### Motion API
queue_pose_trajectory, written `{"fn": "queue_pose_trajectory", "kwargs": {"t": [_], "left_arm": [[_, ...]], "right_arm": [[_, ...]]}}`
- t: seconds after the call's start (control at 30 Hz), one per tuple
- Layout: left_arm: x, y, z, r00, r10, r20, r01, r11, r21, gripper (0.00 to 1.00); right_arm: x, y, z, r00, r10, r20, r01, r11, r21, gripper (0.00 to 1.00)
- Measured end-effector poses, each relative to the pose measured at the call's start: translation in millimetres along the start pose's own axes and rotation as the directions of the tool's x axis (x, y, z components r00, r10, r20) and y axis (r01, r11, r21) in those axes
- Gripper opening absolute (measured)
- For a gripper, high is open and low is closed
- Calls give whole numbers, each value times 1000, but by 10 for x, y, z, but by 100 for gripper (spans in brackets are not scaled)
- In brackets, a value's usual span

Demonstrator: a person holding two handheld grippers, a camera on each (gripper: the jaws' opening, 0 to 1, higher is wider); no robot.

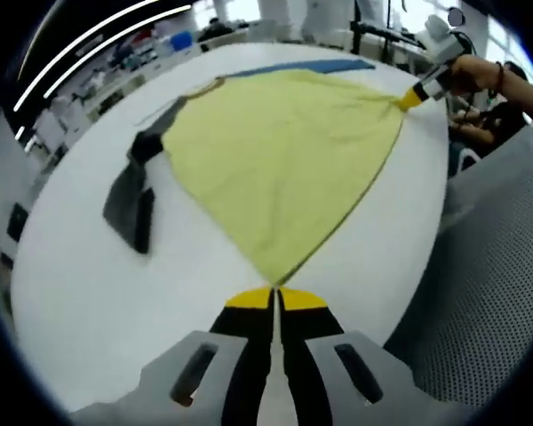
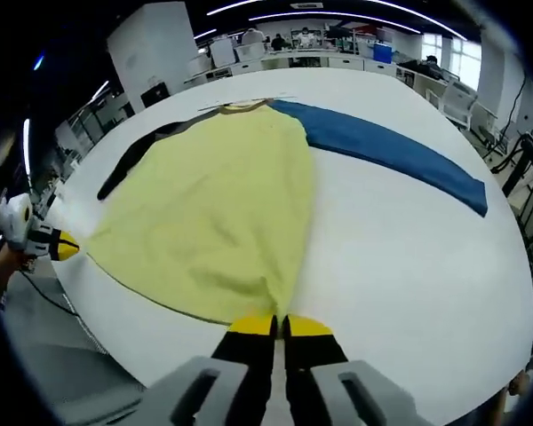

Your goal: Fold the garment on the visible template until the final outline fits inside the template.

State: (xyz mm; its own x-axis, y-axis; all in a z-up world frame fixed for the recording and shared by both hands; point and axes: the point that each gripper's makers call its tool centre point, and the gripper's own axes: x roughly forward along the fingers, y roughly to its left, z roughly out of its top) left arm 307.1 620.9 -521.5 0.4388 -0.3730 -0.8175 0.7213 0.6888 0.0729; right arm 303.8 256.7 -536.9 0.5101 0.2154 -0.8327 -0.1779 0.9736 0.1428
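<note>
A yellow garment with dark grey sleeves lies spread on a white table. My left gripper is shut on one hem corner of it. The right gripper, held by a person's hand, pinches the other hem corner at the upper right of the left gripper view. In the right gripper view the garment stretches away from my right gripper, which is shut on its near corner. The left gripper shows at the left edge, holding the far corner. A blue strip lies beside the garment.
The white table's rounded edge runs close to both grippers. Grey mesh fabric lies off the table at the right of the left gripper view. Desks and equipment fill the room behind. A person stands beyond the table edge.
</note>
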Motion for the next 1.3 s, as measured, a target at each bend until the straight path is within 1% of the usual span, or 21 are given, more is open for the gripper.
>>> {"fn": "queue_pose_trajectory", "kwargs": {"t": [0.07,0.17,0.23,0.27,0.33,0.43,0.5,0.53,0.63,0.67,0.8,0.83,0.87,0.9,1.0,1.1,1.17,1.2,1.23,1.27,1.3], "left_arm": [[-16,6,12,1000,3,10,-3,1000,-25,1],[-34,0,41,999,1,38,3,997,-81,6],[-45,11,85,997,5,74,5,991,-135,13],[-57,19,112,995,8,97,9,985,-171,18],[-81,24,155,991,7,133,24,973,-230,22],[-118,31,216,985,10,174,42,956,-290,31],[-142,47,233,982,16,186,42,952,-303,37],[-161,60,257,980,23,200,39,952,-305,40],[-204,68,326,973,32,230,45,946,-321,51],[-213,74,339,971,36,236,44,945,-325,56],[-239,111,395,964,60,261,30,944,-329,71],[-246,117,418,960,64,272,31,943,-330,74],[-261,122,455,954,68,292,34,943,-332,77],[-273,110,484,950,67,305,39,943,-330,78],[-301,95,543,944,74,322,35,947,-320,83],[-318,73,596,945,72,320,33,950,-311,87],[-332,81,635,942,80,327,23,954,-300,90],[-341,88,664,940,85,331,19,954,-299,92],[-349,93,692,937,87,337,18,954,-298,93],[-350,96,705,937,88,338,18,954,-299,94],[-351,98,720,937,89,337,17,954,-299,95]], "right_arm": [[-5,-29,-39,1000,-7,-17,7,1000,7,2],[-13,-50,-75,1000,0,-25,0,1000,29,10],[-32,-58,-74,1000,5,-19,-4,999,45,14],[-39,-61,-72,1000,6,-16,-6,999,51,16],[-68,-65,-59,1000,12,-10,-11,998,66,23],[-117,-78,-11,1000,22,8,-23,996,92,34],[-153,-95,33,999,23,23,-26,994,105,41],[-179,-121,87,999,19,45,-23,995,101,44],[-232,-214,184,998,4,70,-11,995,97,54],[-246,-276,239,996,-7,88,-2,995,97,57],[-299,-510,388,991,-43,124,29,993,112,61],[-304,-540,409,990,-49,131,34,993,115,61],[-319,-619,454,988,-66,143,48,991,124,62],[-328,-661,475,987,-68,143,51,991,123,63],[-349,-885,586,981,-100,165,78,988,135,64],[-370,-1057,709,973,-109,202,79,986,149,64],[-377,-1162,761,970,-116,214,80,982,169,64],[-382,-1223,805,966,-123,228,83,981,177,63],[-375,-1302,820,966,-134,222,90,976,197,63],[-377,-1327,830,966,-135,221,91,976,199,63],[-369,-1404,866,962,-147,230,101,974,203,63]]}}
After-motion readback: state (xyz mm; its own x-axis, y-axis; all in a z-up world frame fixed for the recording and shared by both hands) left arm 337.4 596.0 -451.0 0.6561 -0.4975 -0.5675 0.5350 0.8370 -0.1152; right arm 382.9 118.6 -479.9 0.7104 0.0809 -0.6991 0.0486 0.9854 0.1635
